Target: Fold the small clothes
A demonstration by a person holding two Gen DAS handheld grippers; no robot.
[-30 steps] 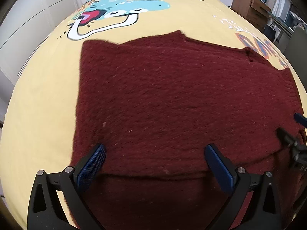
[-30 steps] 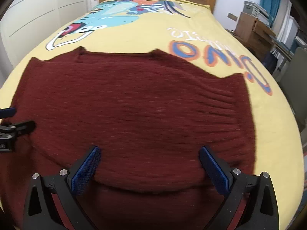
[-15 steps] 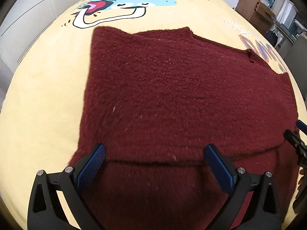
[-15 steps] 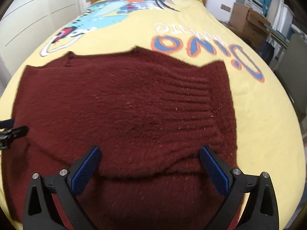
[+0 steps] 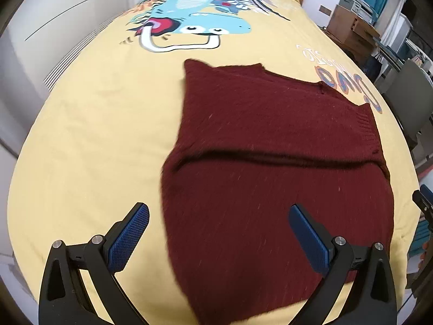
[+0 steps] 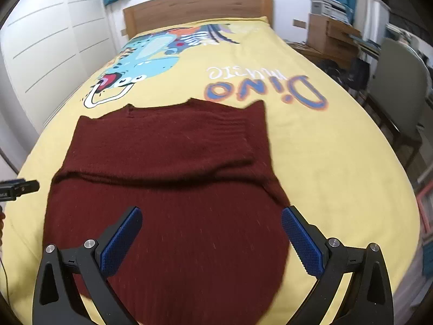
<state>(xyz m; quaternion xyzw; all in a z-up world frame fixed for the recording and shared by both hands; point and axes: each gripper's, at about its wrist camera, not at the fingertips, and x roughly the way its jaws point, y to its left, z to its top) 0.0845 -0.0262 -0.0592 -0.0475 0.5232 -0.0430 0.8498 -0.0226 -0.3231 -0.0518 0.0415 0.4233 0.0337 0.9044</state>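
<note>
A dark red knitted sweater [image 5: 270, 140] lies flat on the yellow bed cover, with one part folded over so a fold edge runs across its middle. It also shows in the right wrist view [image 6: 173, 162]. My left gripper [image 5: 219, 233] is open and empty, raised above the sweater's near left edge. My right gripper [image 6: 211, 238] is open and empty above the sweater's near part. The right gripper's tip shows at the right edge of the left wrist view [image 5: 422, 203].
The yellow bed cover [image 6: 311, 146] has a blue dinosaur print [image 5: 194, 19] and "Dino" lettering [image 6: 265, 89]. A wooden headboard [image 6: 197, 8] stands at the far end. White wardrobe doors [image 6: 40, 43] are left. Boxes and a chair [image 6: 400, 81] stand right of the bed.
Both grippers have pulled back and risen from the sweater, so it looks smaller and farther. The fold edge that lay by the fingertips is now well ahead of them.
</note>
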